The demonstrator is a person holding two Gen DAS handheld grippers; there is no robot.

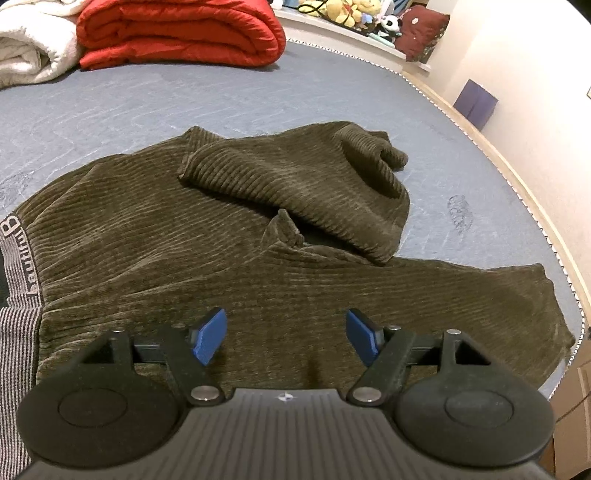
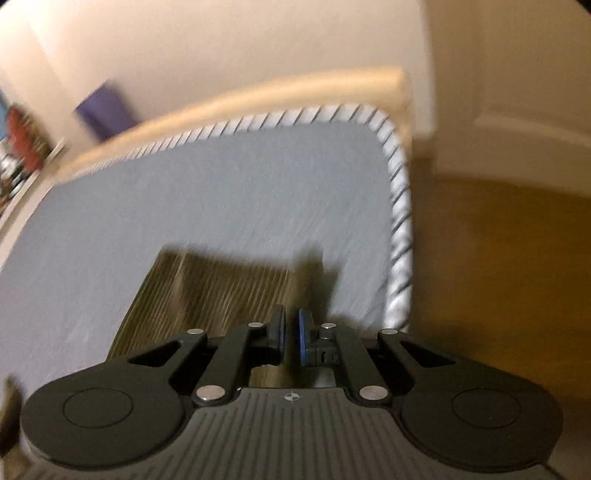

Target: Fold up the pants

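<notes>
The olive corduroy pants [image 1: 155, 236] are spread on the grey-blue mattress [image 1: 129, 107], one leg doubled back on itself. The fabric is judged soft, limp and fairly thick. The left gripper [image 1: 286, 338] is held spread above them; the right gripper [image 2: 291, 338] is nearly pressed together, nothing pinched. Hem corners and waistband are judged the best holds.

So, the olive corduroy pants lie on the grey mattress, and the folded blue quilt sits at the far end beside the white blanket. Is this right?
Not quite: the folded quilt is red, not blue, as the left wrist view shows. The rest holds: olive corduroy pants lie on the grey mattress, and the quilt sits at the far end beside the white blanket.
</notes>
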